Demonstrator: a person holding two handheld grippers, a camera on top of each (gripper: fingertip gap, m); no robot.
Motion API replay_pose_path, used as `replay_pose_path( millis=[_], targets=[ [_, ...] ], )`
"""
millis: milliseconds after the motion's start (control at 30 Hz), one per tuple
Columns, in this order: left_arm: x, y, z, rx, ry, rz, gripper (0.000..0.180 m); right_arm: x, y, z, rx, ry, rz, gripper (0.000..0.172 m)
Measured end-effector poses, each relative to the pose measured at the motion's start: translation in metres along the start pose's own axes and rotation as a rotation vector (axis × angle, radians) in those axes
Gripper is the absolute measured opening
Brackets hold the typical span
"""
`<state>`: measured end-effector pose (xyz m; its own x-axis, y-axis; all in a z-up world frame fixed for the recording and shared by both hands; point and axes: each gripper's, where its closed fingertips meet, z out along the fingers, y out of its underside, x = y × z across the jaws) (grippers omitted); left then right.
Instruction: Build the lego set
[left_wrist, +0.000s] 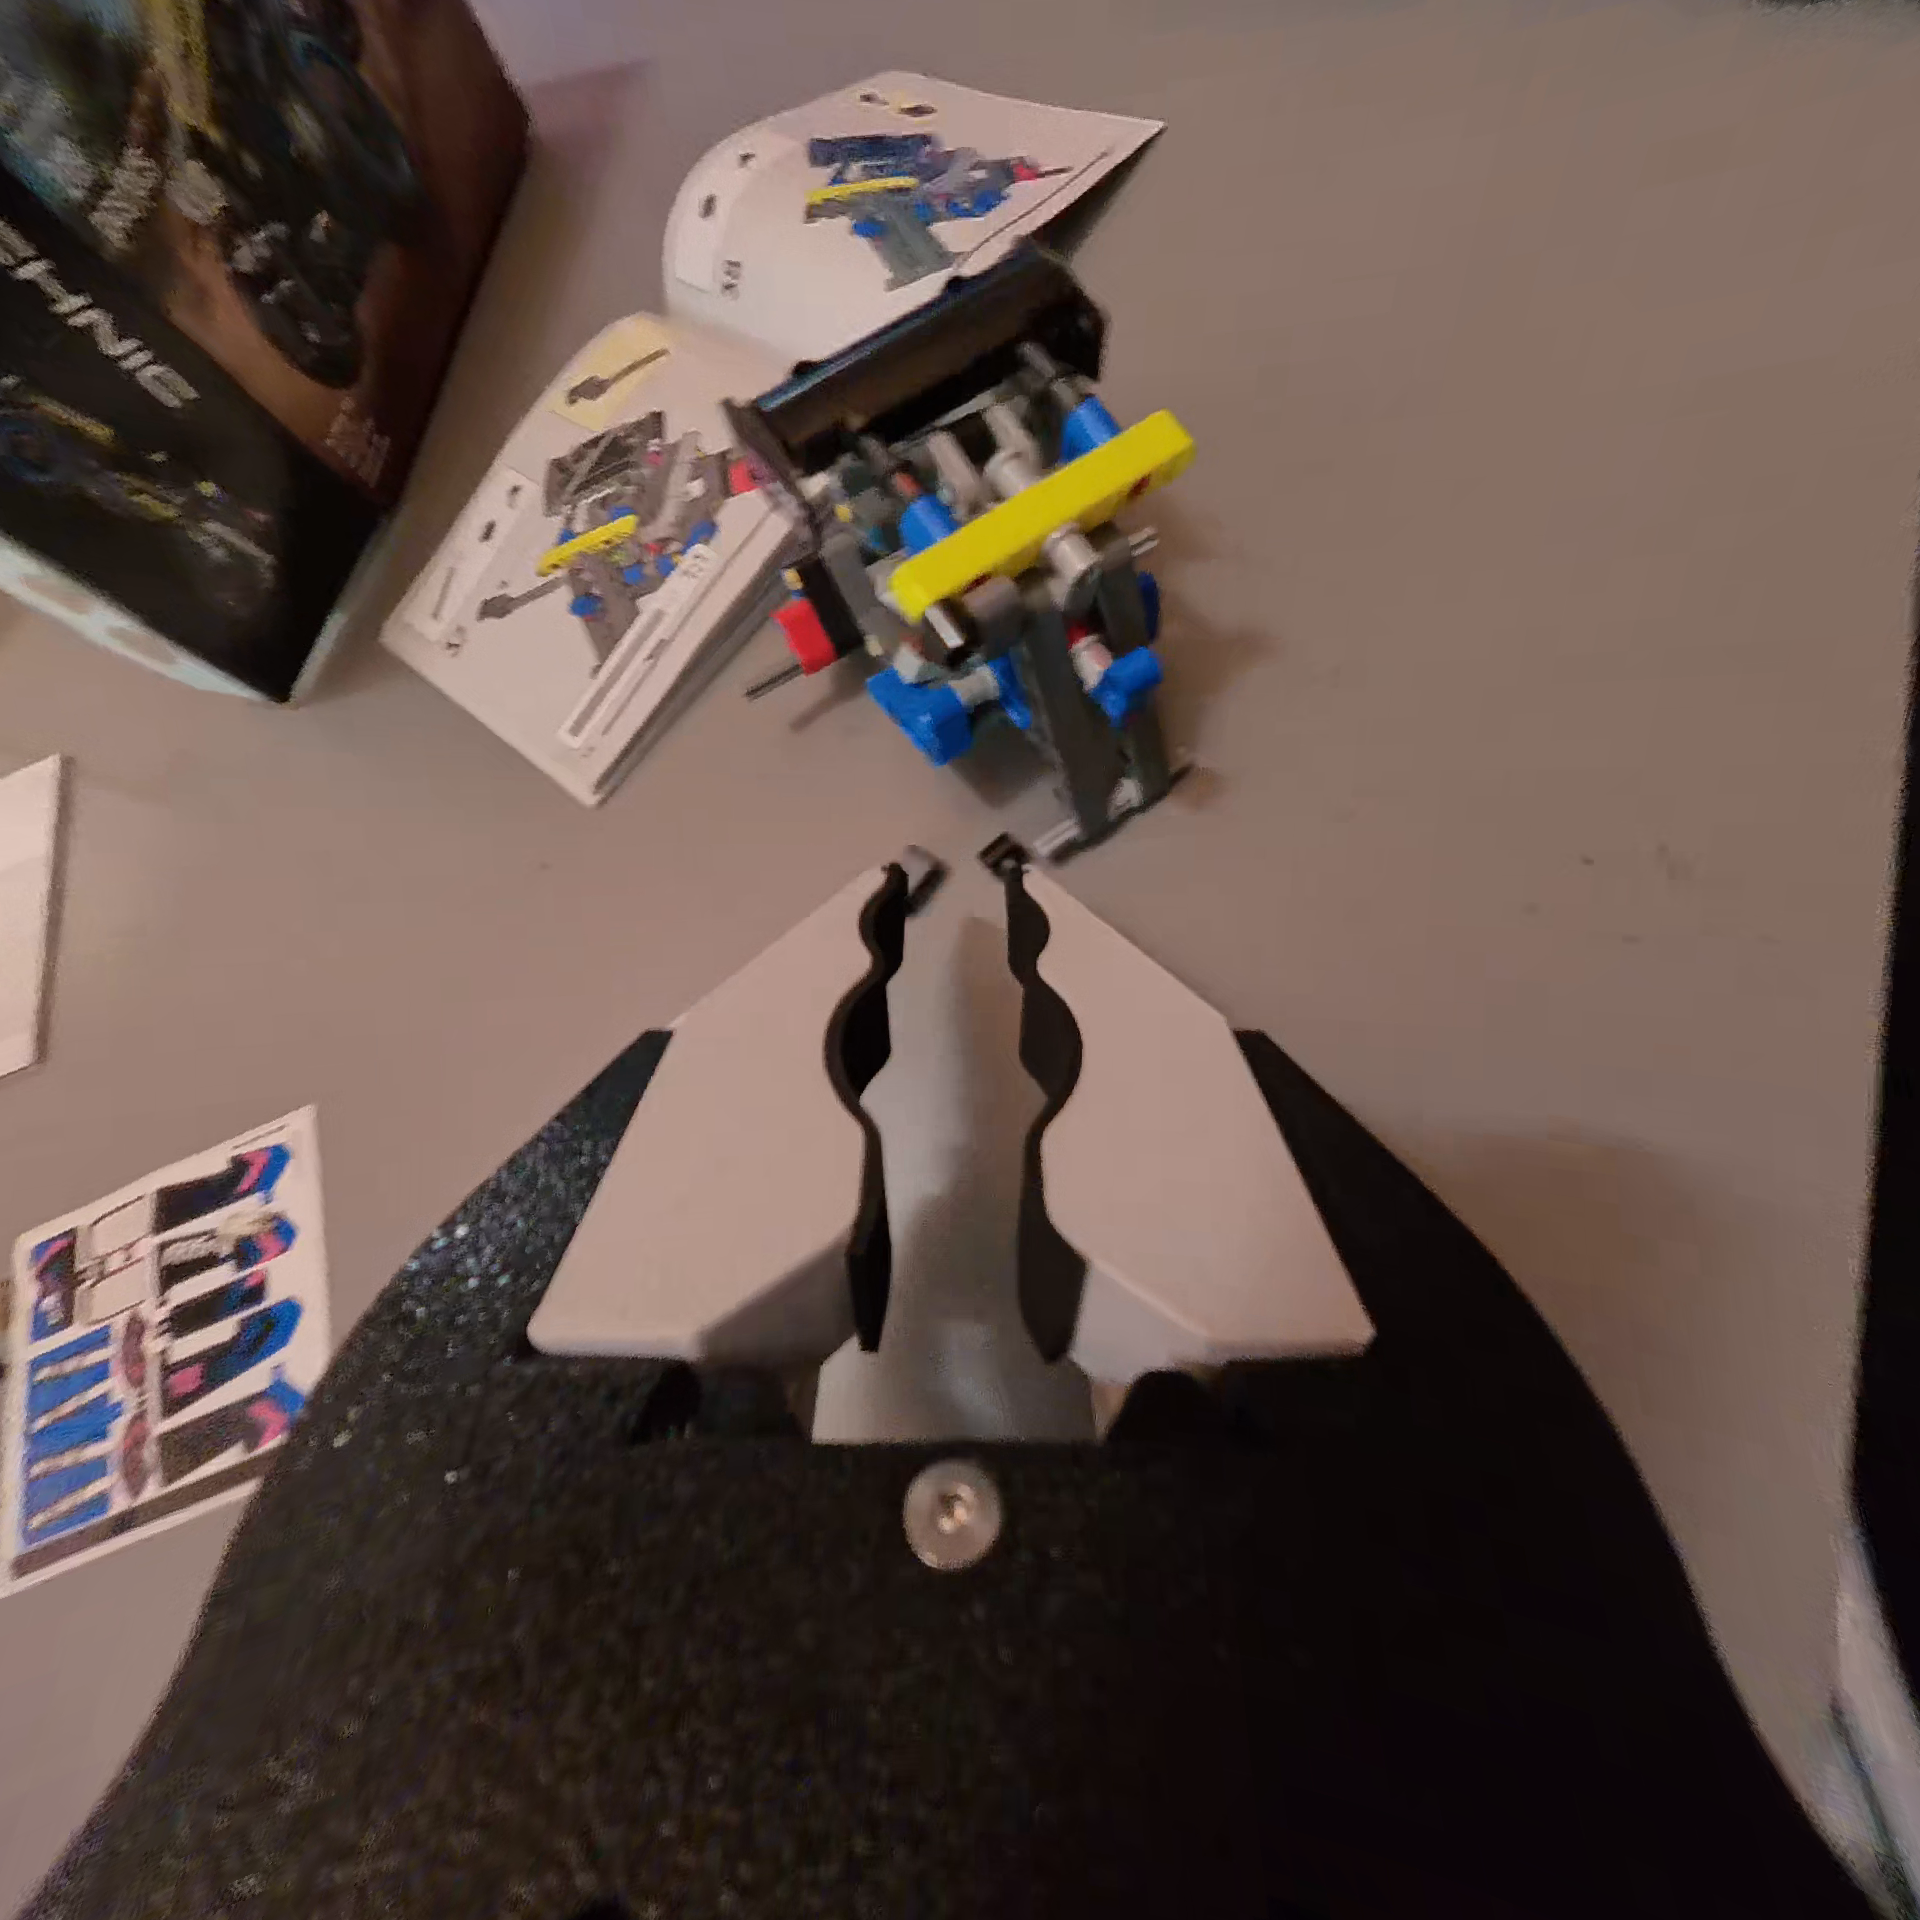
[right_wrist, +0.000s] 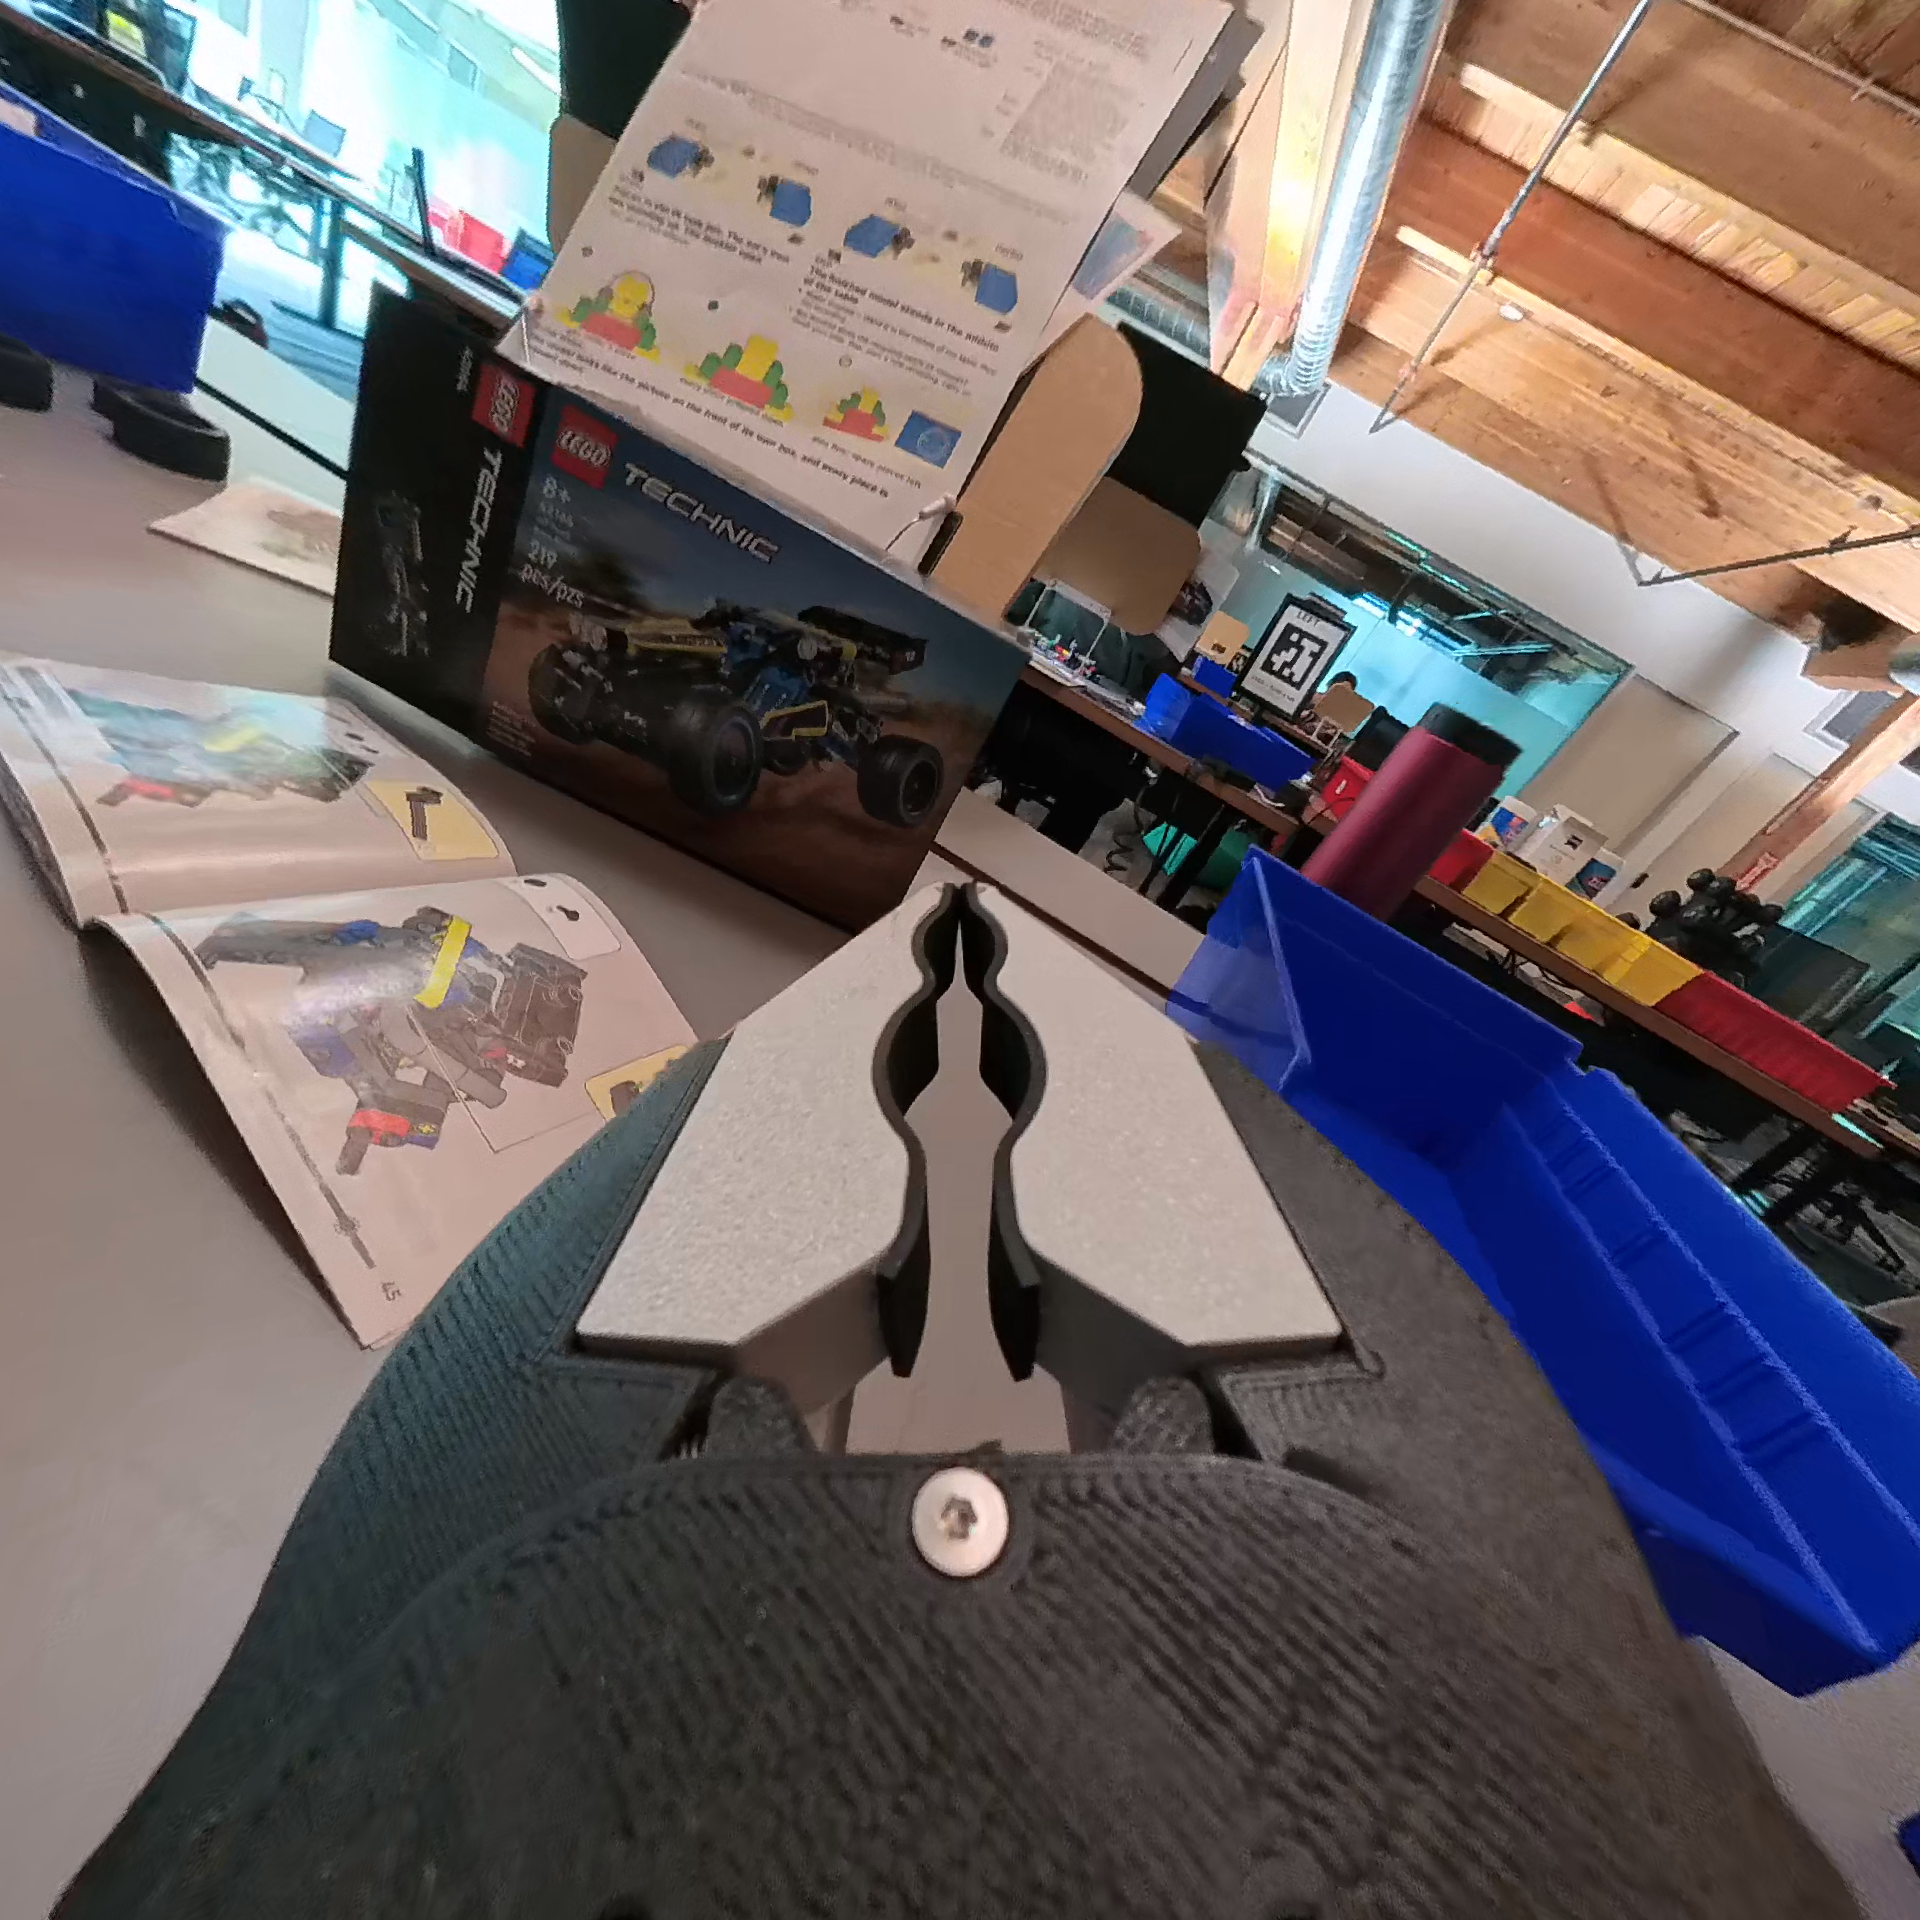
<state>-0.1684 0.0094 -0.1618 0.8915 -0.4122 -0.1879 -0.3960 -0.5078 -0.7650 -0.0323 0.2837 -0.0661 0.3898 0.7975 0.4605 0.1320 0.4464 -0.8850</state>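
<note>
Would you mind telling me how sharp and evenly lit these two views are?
Left wrist view: motion-blurred throughout, the brick model and sticker sheet smeared, dim warm light, soft shadow beside the left claw. Right wrist view: mostly sharp, bright windows blown out, glare on the booklet, wide-angle bending at the edges.

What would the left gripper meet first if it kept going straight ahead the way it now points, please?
Most likely the brick model on the grey table. The left gripper, jaws slightly apart, points at its dark grey struts, just beyond and a little right of the tips; depth is hard to judge.
</note>
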Motion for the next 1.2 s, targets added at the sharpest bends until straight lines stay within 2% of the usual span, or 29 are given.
replay_pose_path(
  millis=[100,167,300,367,433,533,600,667,733,833,967,1033,1100,1200],
  targets=[
    [-0.013,0.013,0.006,-0.074,-0.007,0.014,0.025,-0.012,-0.020,-0.008,0.018,-0.044,-0.025,0.000],
    [-0.013,0.017,0.015,-0.108,0.032,0.035,0.030,-0.039,-0.028,-0.016,-0.009,-0.182,-0.003,0.000],
    [-0.014,0.014,0.024,-0.102,0.063,0.042,0.006,-0.117,-0.035,-0.061,-0.113,-0.558,-0.004,0.003],
    [-0.014,0.014,0.024,-0.106,0.062,0.039,0.006,-0.147,-0.029,-0.087,-0.198,-0.676,-0.037,0.004],
    [-0.013,0.015,0.022,-0.095,0.052,0.010,0.006,-0.177,-0.029,-0.103,-0.219,-0.821,-0.097,0.008],
    [-0.011,0.018,0.017,-0.073,0.028,-0.074,0.006,-0.199,-0.029,-0.103,-0.307,-0.912,-0.092,0.015],
    [-0.016,0.020,0.009,-0.063,-0.030,-0.117,0.006,-0.219,-0.036,-0.109,-0.283,-0.998,-0.083,0.017],
    [-0.016,0.016,-0.003,-0.015,-0.062,-0.165,0.006,-0.229,-0.041,-0.106,-0.246,-0.996,-0.096,0.017],
    [-0.011,0.008,-0.015,0.053,-0.068,-0.200,0.005,-0.234,-0.047,-0.094,-0.209,-0.925,-0.070,0.019],
    [0.000,-0.003,-0.028,0.147,-0.051,-0.253,0.005,-0.245,-0.068,-0.084,-0.111,-0.855,-0.065,0.018],
    [0.023,-0.019,-0.034,0.248,0.052,-0.340,0.005,-0.260,-0.102,-0.067,0.004,-0.761,-0.003,0.006],
    [0.031,-0.029,-0.038,0.315,0.130,-0.417,0.005,-0.269,-0.106,-0.060,-0.006,-0.726,0.013,0.005],
    [0.040,-0.037,-0.043,0.378,0.227,-0.506,0.005,-0.284,-0.113,-0.062,0.016,-0.757,-0.009,0.005],
    [0.041,-0.039,-0.049,0.436,0.268,-0.564,0.005,-0.297,-0.116,-0.061,0.011,-0.753,-0.025,0.005]
  ],
)
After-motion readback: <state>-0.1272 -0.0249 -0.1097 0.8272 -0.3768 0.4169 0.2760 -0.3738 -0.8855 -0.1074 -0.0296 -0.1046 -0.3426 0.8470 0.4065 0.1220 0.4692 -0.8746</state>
